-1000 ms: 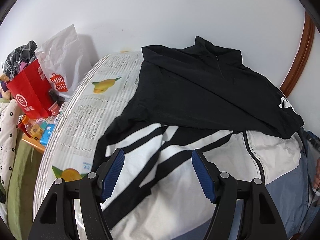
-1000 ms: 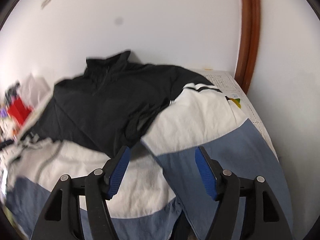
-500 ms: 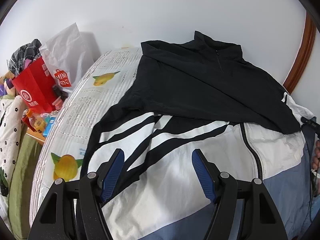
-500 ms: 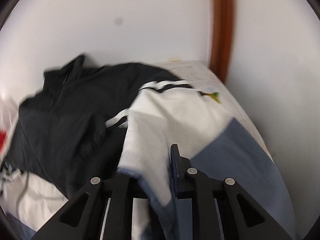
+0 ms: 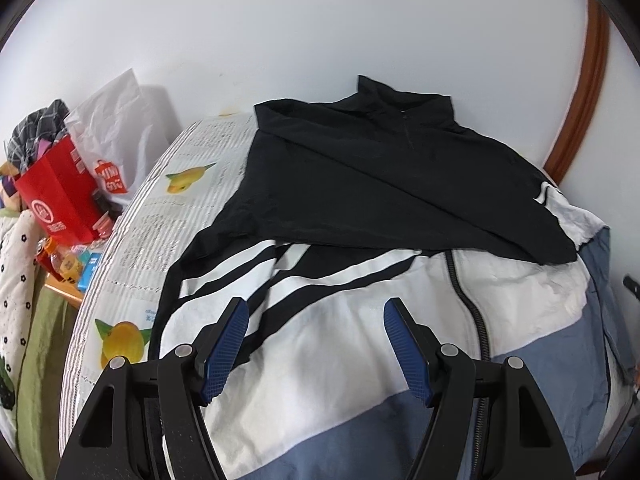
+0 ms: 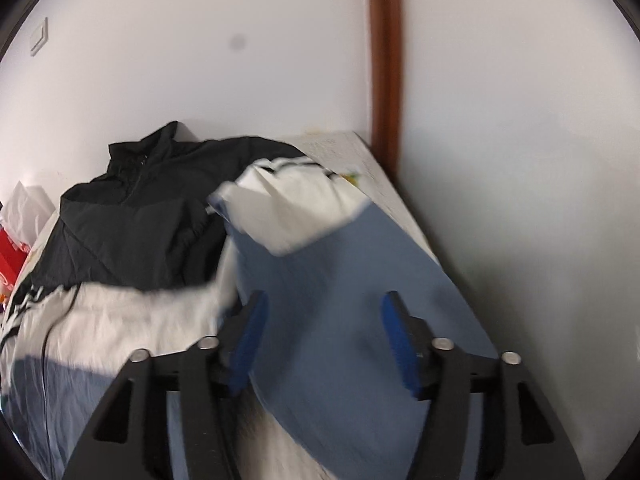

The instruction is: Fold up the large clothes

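A zip jacket in black, white and blue [image 5: 360,344] lies spread on the bed, collar toward the wall. Its black top is folded down over the white chest. My left gripper [image 5: 316,344] is open and empty, hovering above the white part left of the zip. In the right wrist view the jacket's right sleeve [image 6: 320,264], white above and blue below, lies along the bed's right side. My right gripper [image 6: 324,336] is open over the blue part of that sleeve, holding nothing.
The bed has a printed sheet with fruit pictures [image 5: 132,264]. A red bag [image 5: 60,200] and a white plastic bag [image 5: 116,136] stand at its left among clutter. A white wall is behind, with a brown wooden frame [image 6: 384,80] at the right.
My right gripper, open a second ago, shut on the sleeve half a second ago and has now opened, leaving it on the bed. My left gripper stayed open and drew back slightly.
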`<control>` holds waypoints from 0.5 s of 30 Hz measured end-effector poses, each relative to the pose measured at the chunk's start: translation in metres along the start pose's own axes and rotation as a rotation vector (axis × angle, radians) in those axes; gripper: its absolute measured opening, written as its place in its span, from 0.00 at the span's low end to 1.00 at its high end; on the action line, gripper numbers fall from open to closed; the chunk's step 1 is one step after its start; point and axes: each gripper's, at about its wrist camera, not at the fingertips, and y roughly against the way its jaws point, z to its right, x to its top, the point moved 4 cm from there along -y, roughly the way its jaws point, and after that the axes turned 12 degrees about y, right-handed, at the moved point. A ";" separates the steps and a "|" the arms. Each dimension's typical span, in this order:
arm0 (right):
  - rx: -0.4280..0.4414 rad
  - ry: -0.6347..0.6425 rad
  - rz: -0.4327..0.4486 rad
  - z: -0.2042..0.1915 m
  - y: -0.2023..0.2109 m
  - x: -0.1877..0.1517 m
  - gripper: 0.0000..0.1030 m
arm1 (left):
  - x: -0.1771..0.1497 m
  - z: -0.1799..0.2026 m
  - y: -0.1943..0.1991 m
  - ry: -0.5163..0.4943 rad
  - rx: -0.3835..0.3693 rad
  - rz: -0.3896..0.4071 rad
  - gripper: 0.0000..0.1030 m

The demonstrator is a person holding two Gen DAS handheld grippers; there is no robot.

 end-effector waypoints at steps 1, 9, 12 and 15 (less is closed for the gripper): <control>-0.003 -0.001 -0.010 0.006 0.006 -0.009 0.63 | -0.001 0.002 0.002 -0.005 -0.008 0.002 0.66; -0.019 -0.046 -0.147 0.035 0.029 -0.096 0.68 | -0.007 0.014 0.003 -0.030 -0.051 -0.006 0.69; -0.041 -0.064 -0.174 0.035 0.032 -0.118 0.68 | -0.008 0.017 0.003 -0.043 -0.067 -0.009 0.69; -0.050 -0.090 -0.190 0.032 0.033 -0.133 0.68 | -0.010 0.016 0.005 -0.066 -0.085 -0.013 0.69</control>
